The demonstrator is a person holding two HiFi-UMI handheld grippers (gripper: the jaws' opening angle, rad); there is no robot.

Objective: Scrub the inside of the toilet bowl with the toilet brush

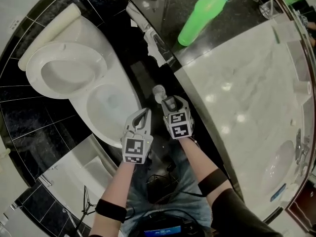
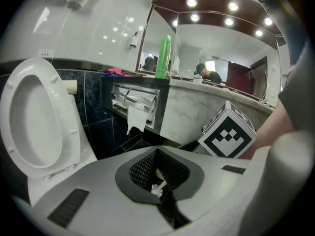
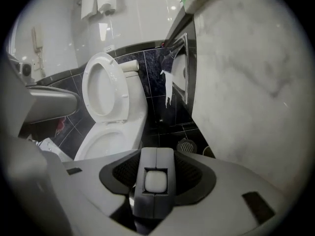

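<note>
The brush [image 3: 156, 180] is not in the bowl [image 1: 112, 102] yet. The right hand-held gripper [image 1: 167, 103] is closed on its grey handle, about half shut, and what looks like its round head [image 1: 159, 93] hangs over the dark floor between the toilet and the marble surface [image 1: 237, 93]. The left hand-held gripper [image 1: 144, 113] has its jaws drawn together. Only a small white scrap shows in the slit, too small to name. With the seat [image 1: 64, 70] up, the person should probably swing the head over the bowl, tip it down and keep a firm grip. Scrubbing under the rim in circles would do it well, and the left hand-held gripper should stay out of the way.
</note>
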